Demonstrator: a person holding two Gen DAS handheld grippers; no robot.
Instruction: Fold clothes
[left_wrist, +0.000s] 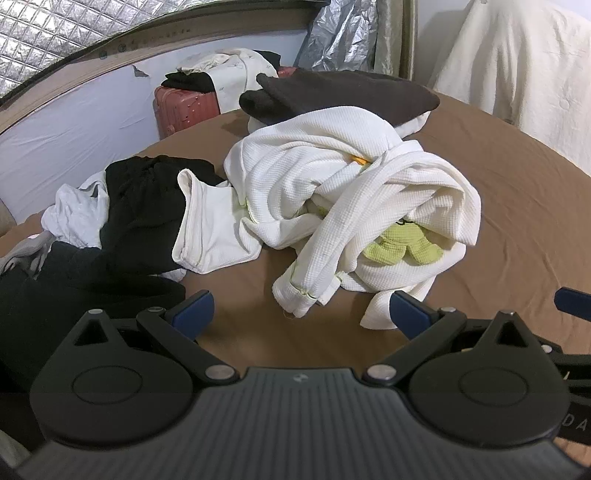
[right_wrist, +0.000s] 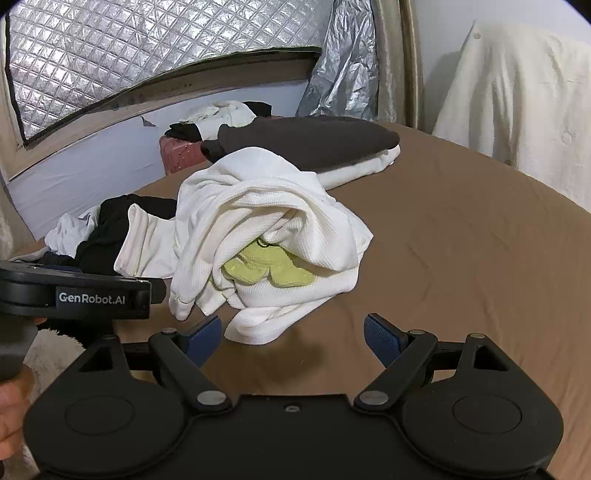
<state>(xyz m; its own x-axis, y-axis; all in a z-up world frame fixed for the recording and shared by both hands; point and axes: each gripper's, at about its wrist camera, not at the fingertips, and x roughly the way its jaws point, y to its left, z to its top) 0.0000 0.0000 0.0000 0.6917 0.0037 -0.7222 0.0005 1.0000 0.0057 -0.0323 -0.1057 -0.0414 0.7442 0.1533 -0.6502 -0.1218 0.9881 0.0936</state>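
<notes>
While a flat stack (left_wrist: 343, 98) (dark on white) lies toward the bed's (left_wrist: 517, 221) far edge, a crumpled white top (left_wrist: 332, 192) sits mid-bed and a loose heap (left_wrist: 140, 221) at the left edge, both needing folding. Left gripper (left_wrist: 302, 314) and right gripper (right_wrist: 293, 332) gape wide, empty.

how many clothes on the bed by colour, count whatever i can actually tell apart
White: 4 – waffle-knit top, ribbed piece, crumpled piece, folded item under the dark one
Black: 1 heap; separate pieces cannot be told
Dark brown: 1 folded garment
Total: 6 on the brown sheet
</notes>
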